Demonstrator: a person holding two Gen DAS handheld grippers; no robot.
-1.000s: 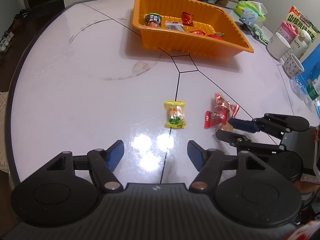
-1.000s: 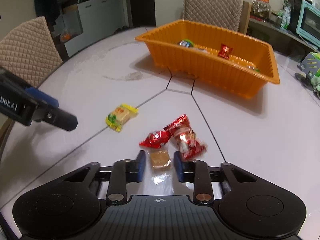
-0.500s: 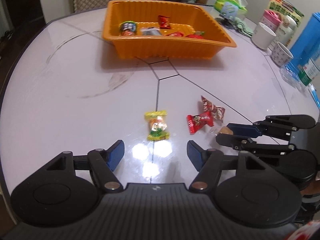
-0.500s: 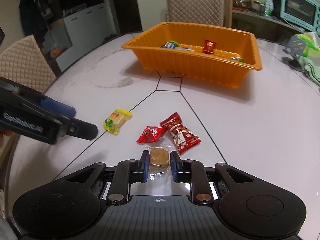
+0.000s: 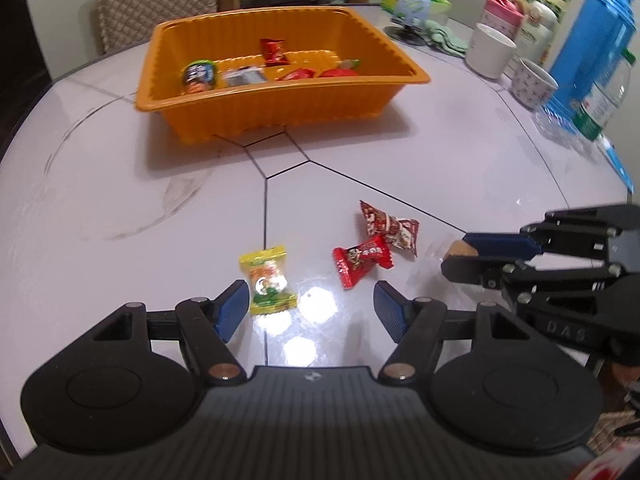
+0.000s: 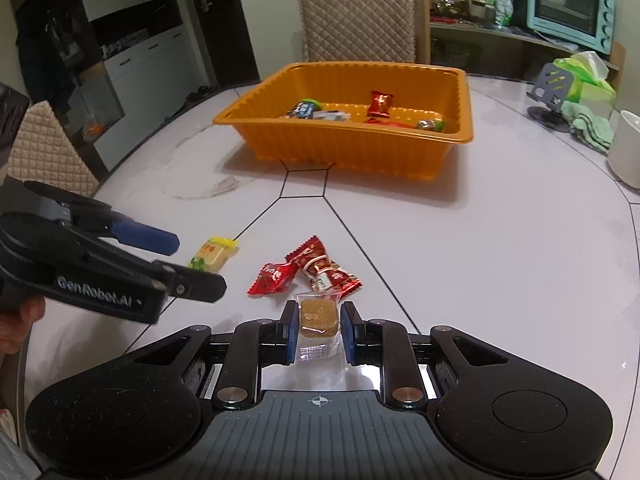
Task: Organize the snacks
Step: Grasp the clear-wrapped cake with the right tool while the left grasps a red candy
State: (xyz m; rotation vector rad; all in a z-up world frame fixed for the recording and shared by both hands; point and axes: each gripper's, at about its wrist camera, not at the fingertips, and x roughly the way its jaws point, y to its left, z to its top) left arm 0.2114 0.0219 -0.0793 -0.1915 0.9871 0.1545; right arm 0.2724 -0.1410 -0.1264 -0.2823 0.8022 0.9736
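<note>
My right gripper (image 6: 319,328) is shut on a brown square snack in clear wrap (image 6: 318,319), held a little above the table; it also shows at the right of the left wrist view, right gripper (image 5: 464,258). My left gripper (image 5: 308,304) stands open, its left pad beside a yellow candy (image 5: 269,280) that lies on the table, also yellow candy (image 6: 214,253). Two red packets (image 5: 362,260) (image 5: 390,226) lie just beyond. The orange tray (image 5: 276,116) at the back holds several snacks.
Cups (image 5: 490,56), a blue flask (image 5: 588,40) and a water bottle (image 5: 602,100) line the table's right edge. A phone stand and green cloth (image 6: 576,112) sit right of the tray. Quilted chairs (image 6: 358,20) stand behind and to the left.
My right gripper closed on the brown snack and lifted it slightly off the table. My left gripper moved closer to the yellow candy, which now sits by its left pad.
</note>
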